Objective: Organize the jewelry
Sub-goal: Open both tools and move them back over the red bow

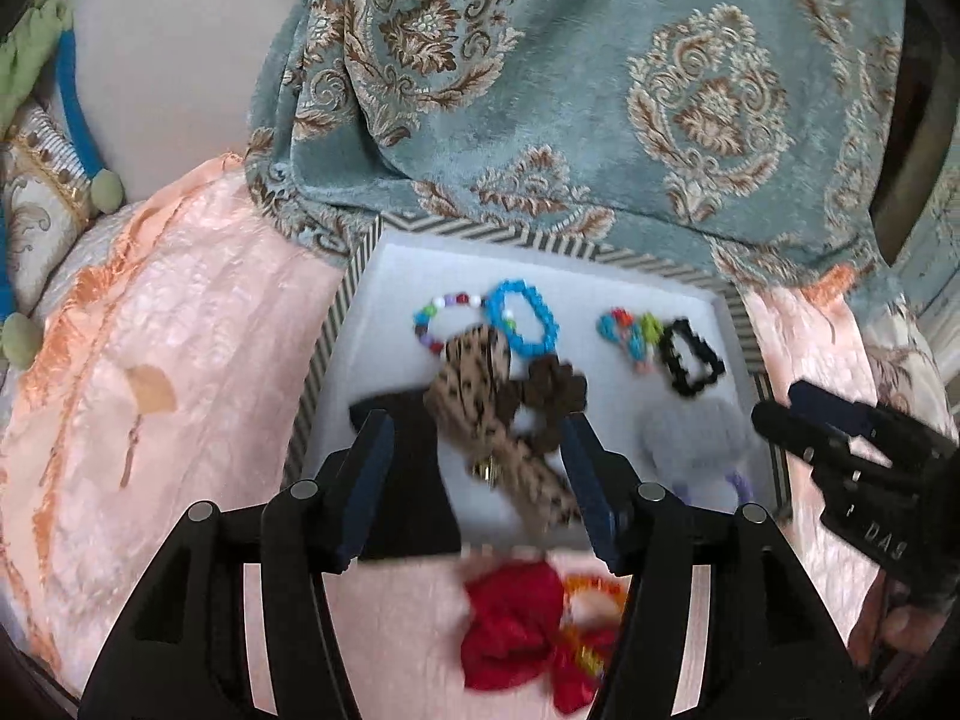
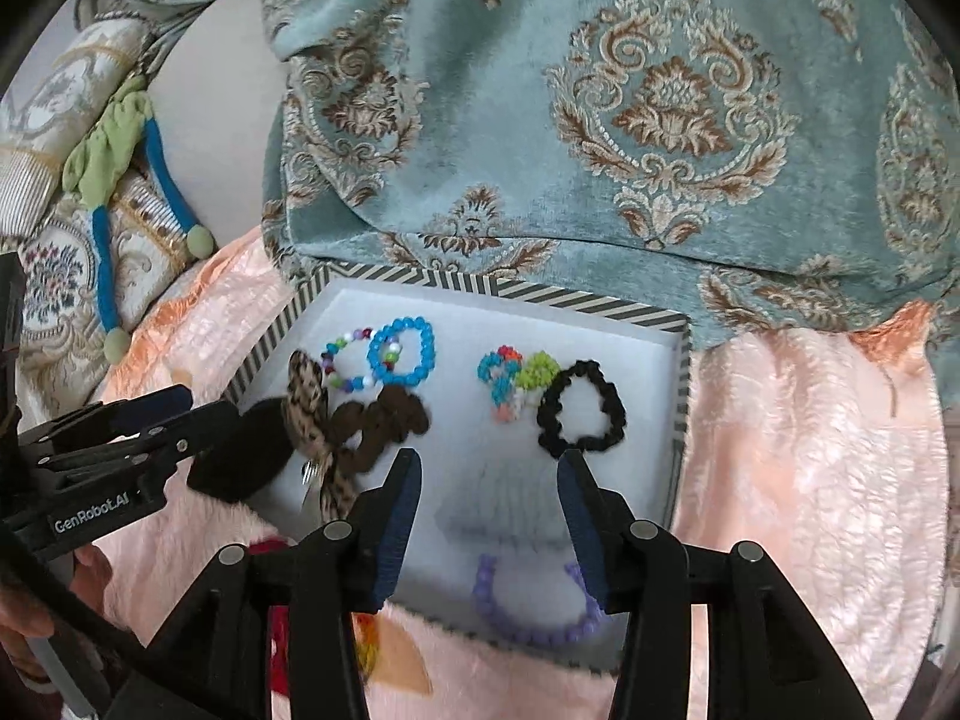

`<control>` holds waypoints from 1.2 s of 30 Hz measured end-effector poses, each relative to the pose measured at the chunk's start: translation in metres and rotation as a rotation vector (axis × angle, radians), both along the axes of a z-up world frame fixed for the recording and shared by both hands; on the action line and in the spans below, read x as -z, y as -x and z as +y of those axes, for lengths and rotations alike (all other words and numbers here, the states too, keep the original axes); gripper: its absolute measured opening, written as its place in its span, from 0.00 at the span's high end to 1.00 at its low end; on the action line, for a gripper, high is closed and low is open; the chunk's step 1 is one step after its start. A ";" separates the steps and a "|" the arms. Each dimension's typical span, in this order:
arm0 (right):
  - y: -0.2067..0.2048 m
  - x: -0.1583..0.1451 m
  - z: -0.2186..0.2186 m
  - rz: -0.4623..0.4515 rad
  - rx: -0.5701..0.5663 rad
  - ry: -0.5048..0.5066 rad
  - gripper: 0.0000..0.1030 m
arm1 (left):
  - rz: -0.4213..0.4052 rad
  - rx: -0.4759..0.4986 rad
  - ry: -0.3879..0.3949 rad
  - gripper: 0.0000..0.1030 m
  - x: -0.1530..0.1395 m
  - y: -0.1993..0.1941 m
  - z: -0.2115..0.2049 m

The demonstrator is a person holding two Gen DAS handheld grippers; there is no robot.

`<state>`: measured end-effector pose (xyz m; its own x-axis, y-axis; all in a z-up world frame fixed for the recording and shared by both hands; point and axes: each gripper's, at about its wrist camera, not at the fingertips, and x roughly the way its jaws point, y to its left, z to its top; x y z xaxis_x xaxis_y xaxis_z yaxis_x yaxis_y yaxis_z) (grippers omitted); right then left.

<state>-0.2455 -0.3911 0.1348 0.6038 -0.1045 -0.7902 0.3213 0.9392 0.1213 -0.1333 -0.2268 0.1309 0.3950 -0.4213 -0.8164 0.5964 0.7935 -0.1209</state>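
On a peach quilt [image 2: 810,450], the striped-rimmed white tray [image 2: 681,384] holds bead bracelets and scrunchies, bare floor only behind them toward the teal brocade cushion [image 2: 600,120], while the left gripper [image 1: 477,480] and right gripper [image 2: 486,516] hang spread and empty over its near edge.

- "GenRobot.AI" stands in white letters on the black body of the left gripper [image 2: 180,414], seen in the right wrist view, off to the left of the right gripper's own fingers.
- "DAS" stands in pale letters, turned sideways, on the black body of the right gripper [image 1: 780,414], seen in the left wrist view, to the right of the left gripper's fingers; any further letters cannot be made out.
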 end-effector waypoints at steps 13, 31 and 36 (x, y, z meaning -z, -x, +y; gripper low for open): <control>0.063 -0.014 0.038 -0.023 0.000 0.077 0.45 | 0.004 -0.005 -0.020 0.44 0.007 0.048 0.057; 0.112 -0.004 0.056 0.000 0.011 0.068 0.42 | 0.035 -0.016 -0.048 0.44 0.022 0.080 0.097; 0.120 0.006 0.053 0.011 0.019 0.040 0.42 | 0.060 -0.016 -0.055 0.44 0.031 0.084 0.103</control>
<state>-0.3657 -0.3384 0.1290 0.5931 -0.1472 -0.7915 0.3398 0.9371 0.0803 -0.2173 -0.1234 0.1004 0.3506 -0.3687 -0.8609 0.5765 0.8094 -0.1119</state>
